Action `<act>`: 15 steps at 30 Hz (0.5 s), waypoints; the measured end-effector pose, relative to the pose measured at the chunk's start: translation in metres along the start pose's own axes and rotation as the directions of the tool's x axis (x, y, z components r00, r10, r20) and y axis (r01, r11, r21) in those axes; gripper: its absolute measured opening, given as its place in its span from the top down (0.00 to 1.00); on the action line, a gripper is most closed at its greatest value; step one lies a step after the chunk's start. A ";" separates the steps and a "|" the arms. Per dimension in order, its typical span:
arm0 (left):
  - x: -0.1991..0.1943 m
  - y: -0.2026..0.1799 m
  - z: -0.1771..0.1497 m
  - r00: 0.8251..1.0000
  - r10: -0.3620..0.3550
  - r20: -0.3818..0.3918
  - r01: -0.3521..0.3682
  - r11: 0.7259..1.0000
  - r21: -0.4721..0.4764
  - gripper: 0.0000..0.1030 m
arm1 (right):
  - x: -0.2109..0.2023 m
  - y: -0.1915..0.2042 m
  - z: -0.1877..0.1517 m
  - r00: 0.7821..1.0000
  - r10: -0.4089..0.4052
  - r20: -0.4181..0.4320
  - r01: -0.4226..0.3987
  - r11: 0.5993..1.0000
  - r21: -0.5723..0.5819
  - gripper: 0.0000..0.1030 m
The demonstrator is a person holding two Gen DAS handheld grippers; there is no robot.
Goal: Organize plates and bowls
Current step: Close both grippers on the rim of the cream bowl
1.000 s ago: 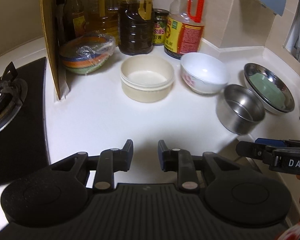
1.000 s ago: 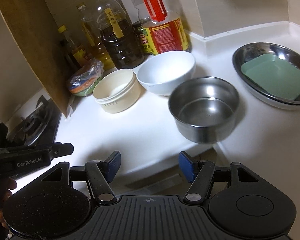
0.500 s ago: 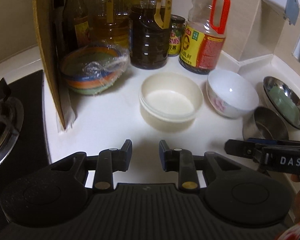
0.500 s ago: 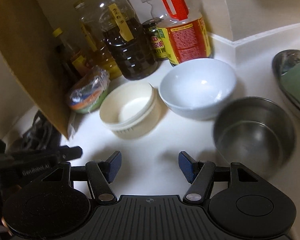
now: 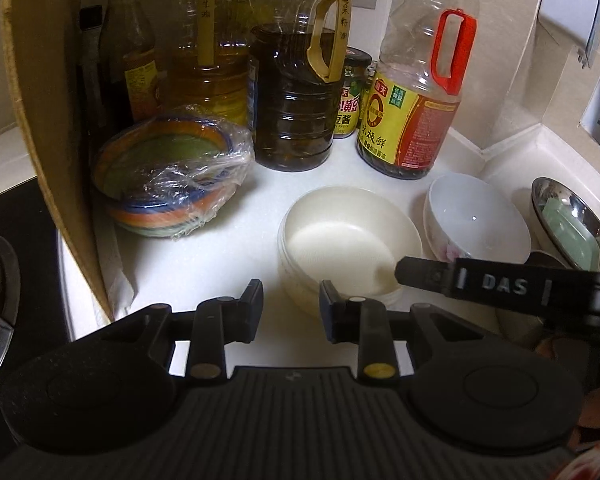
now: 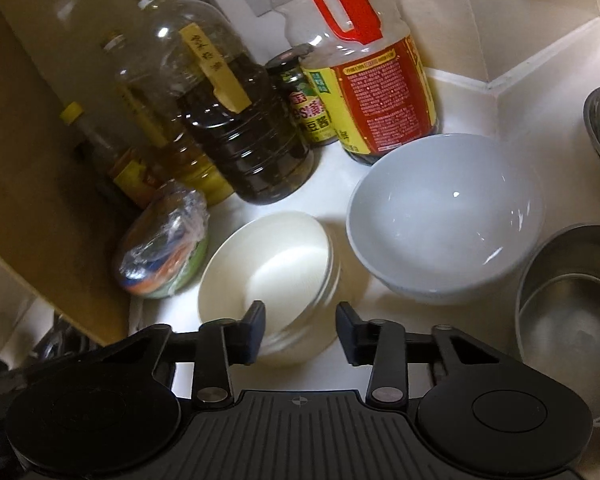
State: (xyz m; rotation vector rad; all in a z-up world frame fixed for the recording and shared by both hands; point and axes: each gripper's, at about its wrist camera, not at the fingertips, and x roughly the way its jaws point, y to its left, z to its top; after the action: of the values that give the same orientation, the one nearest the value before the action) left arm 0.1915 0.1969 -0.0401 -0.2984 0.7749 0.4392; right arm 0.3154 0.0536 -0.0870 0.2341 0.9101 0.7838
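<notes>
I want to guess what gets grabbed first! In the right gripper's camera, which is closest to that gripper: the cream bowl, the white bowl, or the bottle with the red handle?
From the right gripper:
1. Cream bowl, right at the fingertips, slightly left.
2. White bowl, farther back, to the right.
3. Red-handled bottle, farthest, by the back wall.
</notes>
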 end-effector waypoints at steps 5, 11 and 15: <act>0.004 0.001 0.003 1.000 -0.021 -0.003 0.021 1.000 0.004 0.74 | 0.012 0.000 0.003 0.999 -0.043 0.004 0.043 0.999 0.000 0.77; 0.007 0.003 0.008 0.999 -0.037 -0.002 0.037 0.999 0.008 0.74 | 0.013 0.002 0.006 0.999 -0.049 -0.022 0.048 0.997 -0.057 0.79; 0.012 0.004 0.011 0.999 -0.045 -0.015 0.046 0.999 0.008 0.74 | 0.009 0.005 0.006 0.997 -0.043 -0.064 0.033 0.990 -0.139 0.80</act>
State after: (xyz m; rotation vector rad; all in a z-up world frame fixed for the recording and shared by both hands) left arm 0.2038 0.2080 -0.0415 -0.3109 0.7825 0.3911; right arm 0.3211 0.0646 -0.0865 0.0699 0.9164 0.8192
